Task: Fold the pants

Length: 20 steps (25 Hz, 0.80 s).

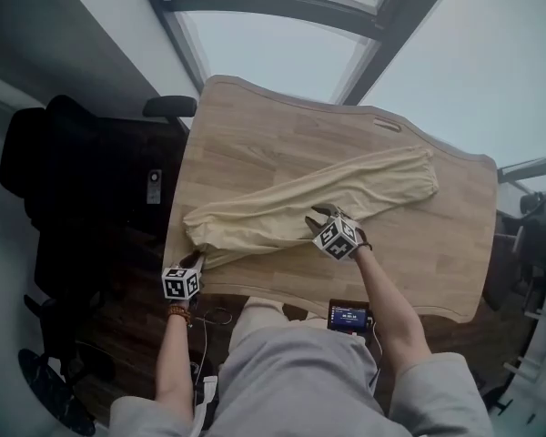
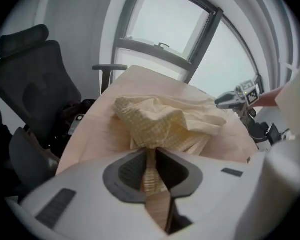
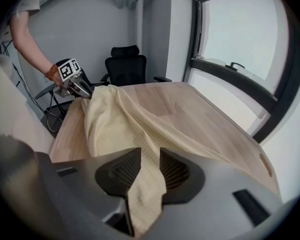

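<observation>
A: Grey-clad, the person [image 1: 291, 381] fills the bottom of the head view. What lies beyond?
B: Pale yellow pants [image 1: 309, 203], stretched slantwise across the wooden table [image 1: 255, 126], one end at its near left corner, the other toward the far right.
A: Left gripper [image 2: 150, 156]?
B: Pinching a bunched fold of the pants at the table's left edge — cloth runs straight between its jaws.
A: And the right gripper [image 3: 146, 164]?
B: Clamped on the pants too, about midway along their near side — fabric hangs down through the jaws, and cloth drapes between the two grippers.
A: Anything else?
B: Black office chair [image 1: 64, 171], left of the table.
</observation>
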{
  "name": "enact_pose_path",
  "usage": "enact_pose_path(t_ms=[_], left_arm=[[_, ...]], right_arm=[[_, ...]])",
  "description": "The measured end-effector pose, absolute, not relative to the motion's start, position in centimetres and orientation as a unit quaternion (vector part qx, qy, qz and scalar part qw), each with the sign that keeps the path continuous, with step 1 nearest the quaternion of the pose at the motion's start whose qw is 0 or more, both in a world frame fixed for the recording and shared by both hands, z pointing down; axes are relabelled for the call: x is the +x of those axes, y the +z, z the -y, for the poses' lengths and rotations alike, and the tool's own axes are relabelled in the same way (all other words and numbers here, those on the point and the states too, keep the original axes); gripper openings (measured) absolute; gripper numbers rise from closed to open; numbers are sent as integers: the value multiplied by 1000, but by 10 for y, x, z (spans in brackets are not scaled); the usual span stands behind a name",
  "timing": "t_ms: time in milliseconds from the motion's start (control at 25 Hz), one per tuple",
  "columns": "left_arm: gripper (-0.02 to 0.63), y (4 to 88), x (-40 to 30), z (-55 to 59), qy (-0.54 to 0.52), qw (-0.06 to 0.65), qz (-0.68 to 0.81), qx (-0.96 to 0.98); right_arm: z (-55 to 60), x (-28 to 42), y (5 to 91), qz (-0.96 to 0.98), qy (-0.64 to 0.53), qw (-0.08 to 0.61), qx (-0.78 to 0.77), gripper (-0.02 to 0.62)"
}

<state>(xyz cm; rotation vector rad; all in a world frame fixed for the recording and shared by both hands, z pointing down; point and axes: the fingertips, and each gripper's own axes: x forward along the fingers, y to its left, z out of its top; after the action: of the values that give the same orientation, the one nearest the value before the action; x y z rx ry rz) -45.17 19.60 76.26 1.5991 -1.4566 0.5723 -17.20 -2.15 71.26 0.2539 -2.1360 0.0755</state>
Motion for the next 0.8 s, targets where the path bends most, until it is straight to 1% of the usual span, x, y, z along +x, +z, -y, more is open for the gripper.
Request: enact_pose_path(t_ms=[80, 200, 240, 320, 400, 480, 520, 640, 720, 760, 800], left_arm=[[64, 764, -449, -209, 249, 420, 587, 645], [64, 767, -453, -230, 310, 390, 579, 645], [64, 768, -457, -236, 320, 387, 580, 642], [66, 764, -462, -247, 320, 392, 584, 636], [88, 757, -468, -256, 294, 409, 594, 627], [132, 751, -473, -259, 260, 436, 605, 613], [156, 750, -473, -259, 250, 447, 608, 607], [164, 753, -458, -258, 252, 466, 605, 594], [170, 760, -447, -257, 296, 458, 596, 590], [172, 762, -445, -257, 316, 450, 597, 584], [173, 764, -446, -257, 327, 447, 603, 574]], right_arm=[[33, -192, 734, 864, 13, 491, 105, 118], [64, -201, 766, 840, 8, 527, 130, 118], [70, -205, 766, 845, 24, 520, 124, 120], [81, -206, 750, 873, 54, 474, 104, 140], [110, -181, 724, 897, 67, 418, 130, 142], [155, -117, 709, 890, 86, 397, 207, 150], [180, -74, 707, 875, 97, 398, 257, 170], [245, 70, 701, 811, 140, 406, 397, 206], [273, 157, 696, 774, 166, 404, 460, 217], [281, 193, 696, 759, 179, 401, 480, 220], [287, 222, 700, 748, 195, 399, 493, 236]])
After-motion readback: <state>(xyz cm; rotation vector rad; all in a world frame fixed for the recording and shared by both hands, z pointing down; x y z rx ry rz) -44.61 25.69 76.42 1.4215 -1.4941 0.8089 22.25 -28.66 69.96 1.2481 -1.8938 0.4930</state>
